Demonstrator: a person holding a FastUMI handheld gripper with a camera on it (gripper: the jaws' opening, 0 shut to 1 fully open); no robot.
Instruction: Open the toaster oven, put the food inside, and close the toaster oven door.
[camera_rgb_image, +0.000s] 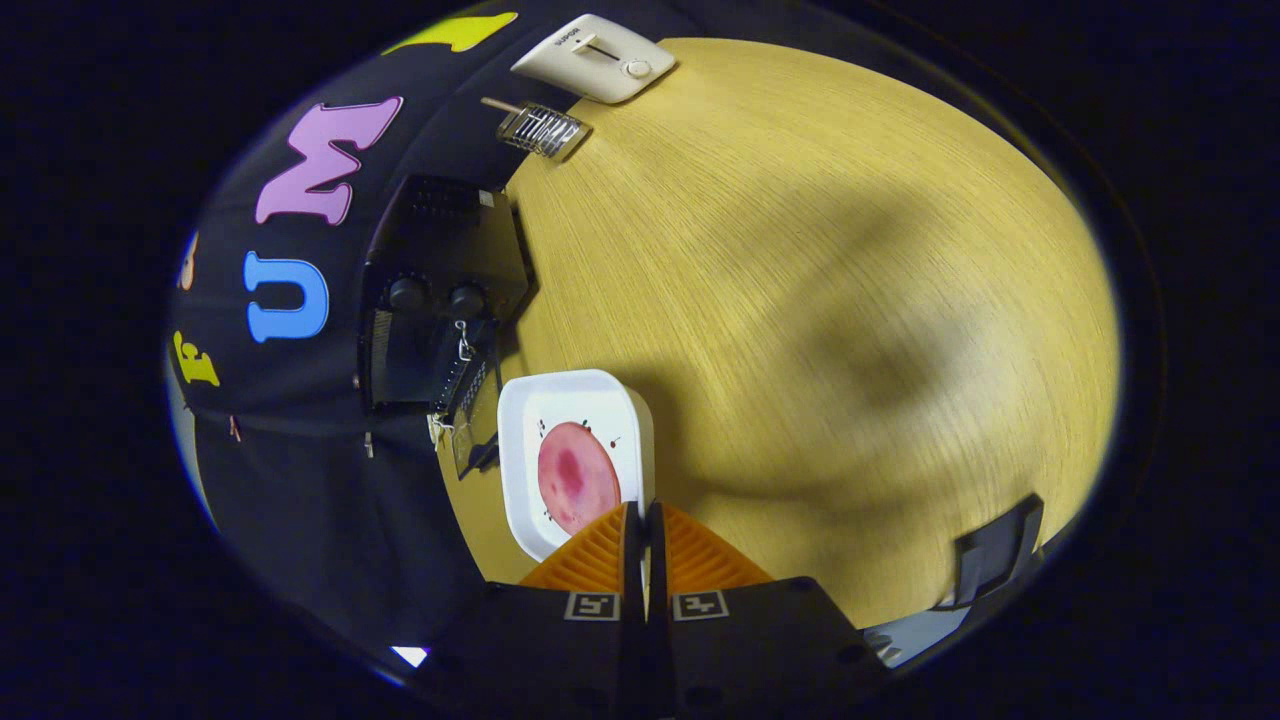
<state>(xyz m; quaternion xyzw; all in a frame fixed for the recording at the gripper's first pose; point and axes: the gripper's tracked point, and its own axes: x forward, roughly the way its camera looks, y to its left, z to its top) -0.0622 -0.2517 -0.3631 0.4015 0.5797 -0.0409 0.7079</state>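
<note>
My gripper (645, 512) has its two orange fingers pressed together on the near rim of a white square plate (520, 420). A round pink slice of food (577, 477) lies on the plate, just ahead of the fingers. The plate looks lifted and tilted over the wooden table (800, 300). Beyond the plate stands the black toaster oven (440, 270), with two knobs on its front. Its glass door (470, 440) hangs open and reaches down toward the plate's far edge.
A small wire rack (541, 129) lies on the table past the oven. A white appliance with a slider and a knob (596, 57) sits further back. A dark bracket (998, 562) stands at the table's edge off to the fingers' right.
</note>
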